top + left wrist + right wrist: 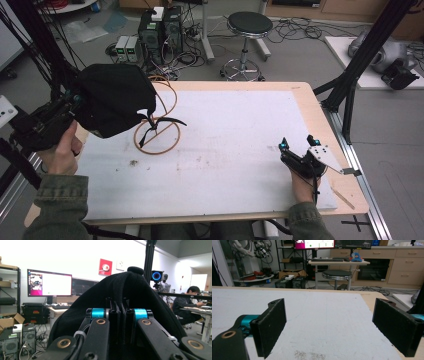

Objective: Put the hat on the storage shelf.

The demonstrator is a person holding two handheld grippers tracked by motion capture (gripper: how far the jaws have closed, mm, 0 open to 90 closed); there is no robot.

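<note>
Green sleeves and both hands are seen nearest the lens in the high view, at the bottom edge. Left gripper [75,102] is held up at the table's left edge, w/ a black cloth [112,100] hanging from it, bunched, above the near-left part of the white mat [235,130]. Two black straps are seen trailing from the cloth's lower right onto a wooden hoop stand [157,132], which sits on the mat just right of the cloth; its flat ring lies on the mat, its second ring stands upright. Mat centre and far side are left free; bare wood strip of the table [312,117] is seen along the right edge, w/ black frame posts just beyond the corner. Right gripper [298,142] is rested low on the mat near the right edge, well apart from the cloth. Left gripper view: jaws are seen pressed together on folds of the black cloth [125,290], pinched between the pads; the cloth is draped up and over the jaw tips, blocking most of what's ahead; a monitor and desk are seen at left in the bkgd. Right gripper view: jaws are spread wide, nothing between them, nothing touched by the pads; bare white mat [324,322] is seen ahead to the far table edge, wood strip at right, a stool [337,275] beyond.
</note>
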